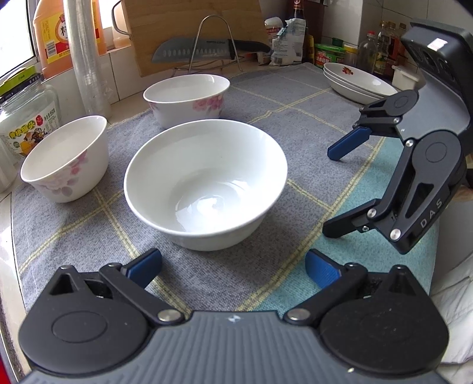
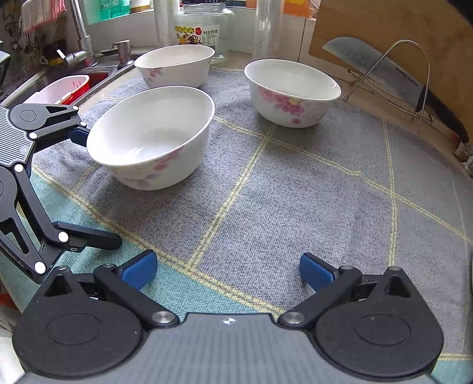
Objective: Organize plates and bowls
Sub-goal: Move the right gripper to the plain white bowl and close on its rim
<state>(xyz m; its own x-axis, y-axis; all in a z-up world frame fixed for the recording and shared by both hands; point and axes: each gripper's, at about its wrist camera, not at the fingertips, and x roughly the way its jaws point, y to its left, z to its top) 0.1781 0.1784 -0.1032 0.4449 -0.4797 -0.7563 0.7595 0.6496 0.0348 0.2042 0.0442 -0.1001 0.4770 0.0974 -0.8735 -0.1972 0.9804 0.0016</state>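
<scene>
Three white bowls with pink flowers stand on a grey checked cloth [image 1: 74,230]. The nearest bowl [image 1: 207,183] sits just ahead of my left gripper [image 1: 233,265], which is open and empty. A second bowl [image 1: 66,158] is at the left and a third [image 1: 186,99] is behind. A stack of white plates [image 1: 359,81] lies at the far right. My right gripper [image 2: 227,271] is open and empty over bare cloth [image 2: 295,192]; it also shows in the left wrist view [image 1: 332,192]. The bowls also show in the right wrist view: [image 2: 153,136], [image 2: 176,65], [image 2: 292,91].
A knife [image 1: 207,50] rests on a wire rack before a wooden cutting board [image 1: 192,20]. Jars [image 1: 26,118] and bottles [image 1: 53,32] line the left and back wall. A sink [image 2: 74,79] with a tap lies beyond the cloth's left edge in the right wrist view.
</scene>
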